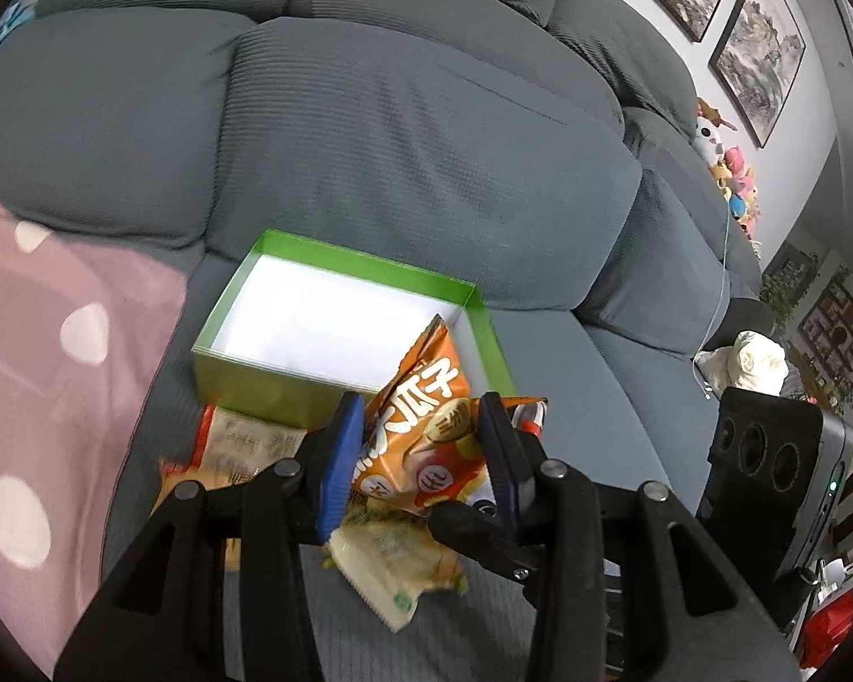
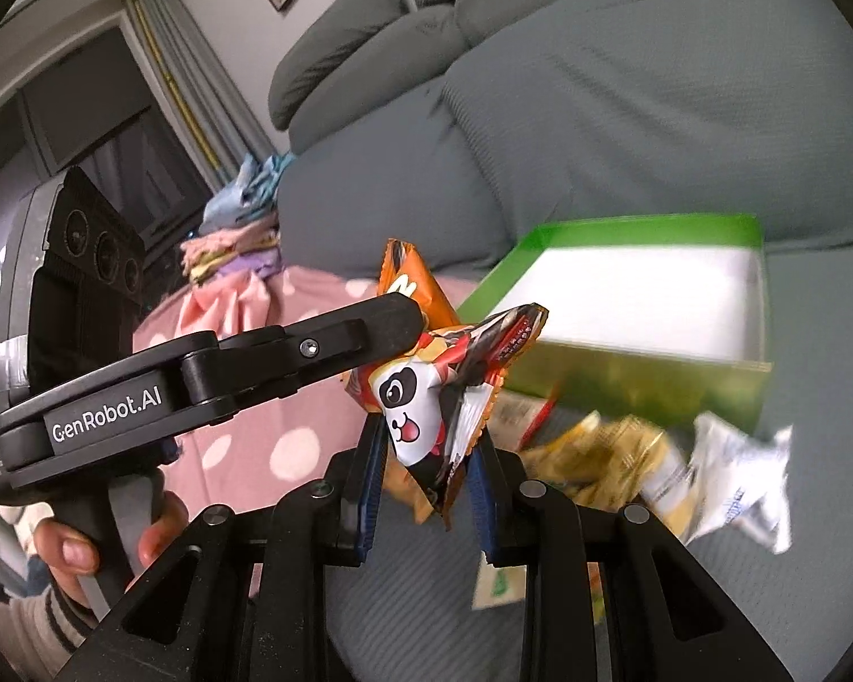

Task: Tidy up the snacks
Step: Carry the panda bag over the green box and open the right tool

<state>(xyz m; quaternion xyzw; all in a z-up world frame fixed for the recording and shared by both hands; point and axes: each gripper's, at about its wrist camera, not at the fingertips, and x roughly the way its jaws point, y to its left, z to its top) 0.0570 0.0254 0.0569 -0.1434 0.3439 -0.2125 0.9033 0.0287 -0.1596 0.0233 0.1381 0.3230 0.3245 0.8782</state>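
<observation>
The left claw [image 1: 421,443] is clamped on an orange snack packet [image 1: 426,426], held above the sofa seat [image 1: 586,398] just before the near wall of the open green box [image 1: 267,392]. The right claw [image 2: 426,477] pinches a panda-printed packet [image 2: 426,409] beside it. The box floor is bare. Loose packets [image 2: 625,466] at the seat's front edge are blurred, their print unreadable.

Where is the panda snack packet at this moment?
In the right wrist view, the panda packet is clamped in the right gripper, held above the sofa, left of the green box.
</observation>
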